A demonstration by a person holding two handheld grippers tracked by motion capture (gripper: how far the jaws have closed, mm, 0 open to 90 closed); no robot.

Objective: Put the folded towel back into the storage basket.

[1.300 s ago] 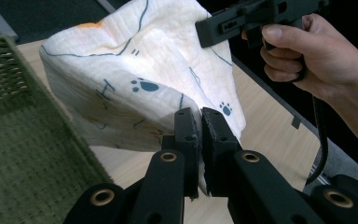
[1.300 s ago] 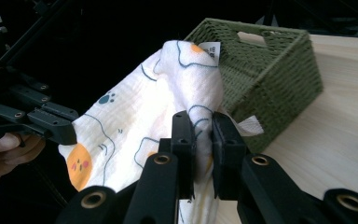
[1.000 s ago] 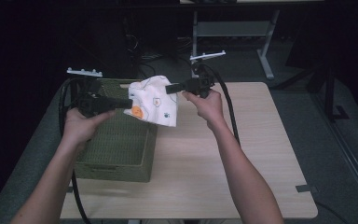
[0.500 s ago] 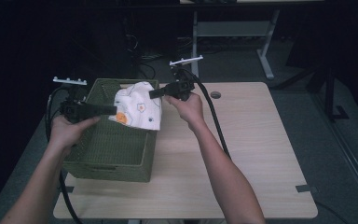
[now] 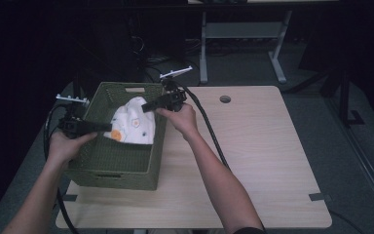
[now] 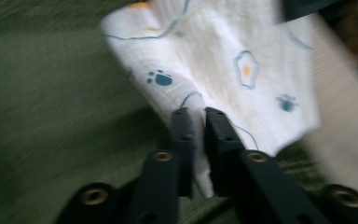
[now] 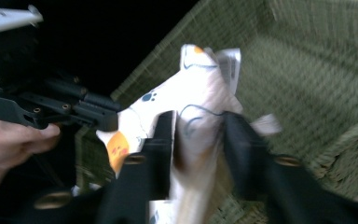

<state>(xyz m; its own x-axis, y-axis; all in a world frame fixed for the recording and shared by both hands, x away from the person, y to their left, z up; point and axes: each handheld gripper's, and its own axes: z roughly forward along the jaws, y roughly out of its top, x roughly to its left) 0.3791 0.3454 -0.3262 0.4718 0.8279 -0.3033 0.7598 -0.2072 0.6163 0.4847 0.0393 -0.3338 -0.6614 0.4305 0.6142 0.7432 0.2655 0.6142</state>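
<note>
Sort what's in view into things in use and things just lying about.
In use: printed white cloth, held by left gripper and right gripper over the green woven basket.

Lying about: second table behind, tape marks on the tabletop.

Left gripper [image 5: 108, 127] and right gripper [image 5: 145, 107]: jaws clamped, tips facing inward; forearms extended forward.

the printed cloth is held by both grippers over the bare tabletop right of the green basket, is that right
Not quite. Both the left gripper and the right gripper hold the printed cloth, but the high view shows it over the green basket itself, not the bare tabletop.
</note>
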